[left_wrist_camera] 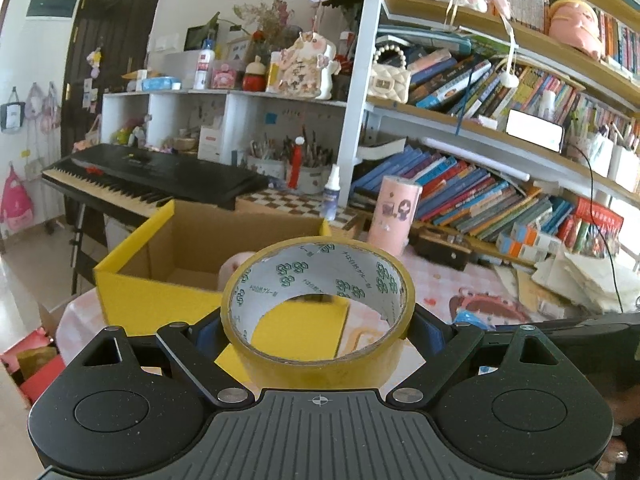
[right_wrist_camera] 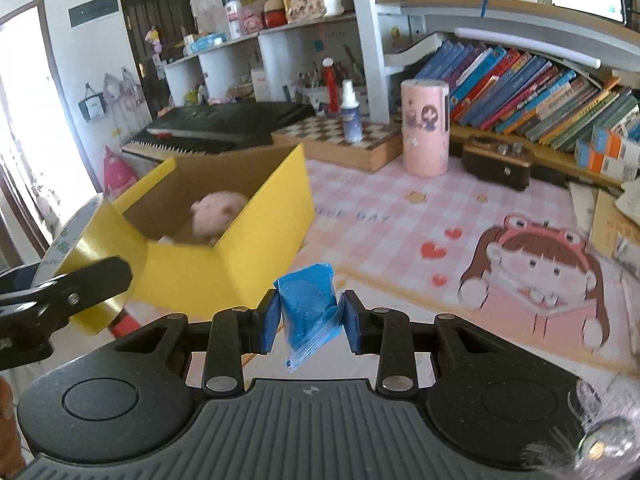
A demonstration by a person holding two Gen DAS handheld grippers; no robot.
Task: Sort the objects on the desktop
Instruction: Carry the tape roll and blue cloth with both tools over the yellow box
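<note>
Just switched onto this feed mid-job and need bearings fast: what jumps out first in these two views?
A roll of yellow tape fills the left wrist view, clamped between the pads of the left hand-held gripper, with the open yellow box just beyond it. In the right wrist view, the right hand-held gripper pinches a small blue plastic bag above the pink checked desk mat. A pink plush toy already lies inside the box.

- a home, most likely a child's study or bedroom.
- bookshelves [left_wrist_camera: 500, 92] crammed with leaning books and plush toys [left_wrist_camera: 576, 26].
- an electric keyboard [left_wrist_camera: 152, 178] stands by a dark wooden door [left_wrist_camera: 108, 40].
- the tabletop [right_wrist_camera: 420, 216] wears a pink checked mat with a cartoon girl.
- small bags [left_wrist_camera: 12, 116] hang on the wall, and pots of brushes [left_wrist_camera: 308, 160] fill the white cubby shelves.
</note>
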